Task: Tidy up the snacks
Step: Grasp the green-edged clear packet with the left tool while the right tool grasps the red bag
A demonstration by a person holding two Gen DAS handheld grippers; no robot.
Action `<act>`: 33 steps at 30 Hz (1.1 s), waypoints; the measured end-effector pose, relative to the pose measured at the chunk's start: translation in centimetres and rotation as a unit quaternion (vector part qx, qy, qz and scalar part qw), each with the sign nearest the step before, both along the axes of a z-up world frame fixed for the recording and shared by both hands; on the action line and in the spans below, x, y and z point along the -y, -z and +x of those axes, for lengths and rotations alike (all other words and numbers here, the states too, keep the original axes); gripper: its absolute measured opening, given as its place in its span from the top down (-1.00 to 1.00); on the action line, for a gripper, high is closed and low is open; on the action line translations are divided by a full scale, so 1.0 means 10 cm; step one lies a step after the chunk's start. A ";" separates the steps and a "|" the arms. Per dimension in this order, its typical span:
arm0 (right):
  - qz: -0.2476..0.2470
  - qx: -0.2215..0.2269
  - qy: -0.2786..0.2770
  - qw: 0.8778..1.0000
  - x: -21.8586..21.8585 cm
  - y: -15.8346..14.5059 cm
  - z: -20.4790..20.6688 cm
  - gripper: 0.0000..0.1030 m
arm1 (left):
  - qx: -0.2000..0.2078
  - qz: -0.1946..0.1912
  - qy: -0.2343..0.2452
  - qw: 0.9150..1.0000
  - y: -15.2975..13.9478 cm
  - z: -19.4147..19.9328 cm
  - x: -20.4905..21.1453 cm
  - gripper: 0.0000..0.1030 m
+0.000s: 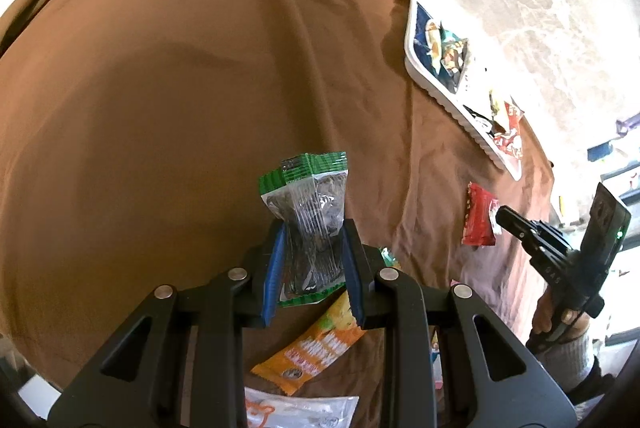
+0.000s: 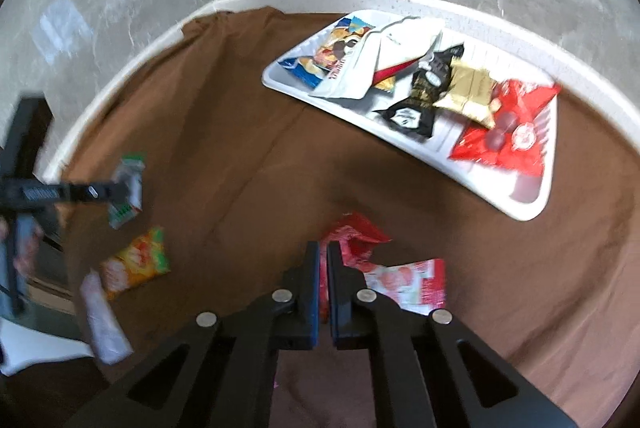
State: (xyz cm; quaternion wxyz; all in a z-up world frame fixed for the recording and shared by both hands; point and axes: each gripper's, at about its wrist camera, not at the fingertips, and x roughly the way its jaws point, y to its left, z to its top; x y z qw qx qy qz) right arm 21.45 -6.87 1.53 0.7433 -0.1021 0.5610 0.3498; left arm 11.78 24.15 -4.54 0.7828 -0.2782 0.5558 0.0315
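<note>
- Left gripper (image 1: 312, 268): jaws narrowed onto a clear packet with green ends (image 1: 308, 224). The blue pads press its sides and the packet is pinched at the waist, standing up between the fingers above the brown cloth (image 1: 160, 108).
- Right gripper (image 2: 323, 284): jaws nearly together, with a thin gap between the blue pads. A red wrapper (image 2: 356, 236) lies at the fingertips; red shows in the gap, and the left wrist view shows this gripper's tip at the edge of a red packet (image 1: 480, 220). The pads appear clamped on its edge.
- Below the left gripper, on the cloth: an orange packet (image 1: 316, 344) and a clear white packet (image 1: 296, 412).
- Beside the red wrapper: a pink-and-white packet (image 2: 408, 284), flat on the cloth.
- White tray (image 2: 528, 204): at the far side of the cloth, near the table's pale rim. It holds several snack packets, among them a red one (image 2: 508, 132), a gold one (image 2: 468, 88) and a black one (image 2: 416, 108).
</note>
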 end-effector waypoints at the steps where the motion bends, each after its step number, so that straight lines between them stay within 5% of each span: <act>1: -0.009 -0.001 0.002 1.000 -0.01 0.02 -0.01 0.88 | 0.001 0.001 0.001 1.000 0.00 0.02 0.01 0.51; 6: -0.030 0.003 0.001 1.000 -0.04 0.09 -0.09 0.73 | 0.003 -0.001 0.015 1.000 0.00 0.12 0.10 0.51; 10: -0.056 0.016 0.005 0.998 -0.12 0.14 -0.11 0.27 | 0.003 0.000 0.020 1.000 0.01 0.16 0.15 0.51; 25: 0.003 -0.063 0.048 0.997 -0.21 0.11 -0.06 0.11 | 0.011 -0.001 0.018 1.000 -0.02 0.18 0.14 0.51; 33: -0.043 -0.056 0.048 0.996 -0.44 0.30 -0.12 0.09 | 0.013 -0.003 0.020 1.000 -0.02 0.20 0.14 0.51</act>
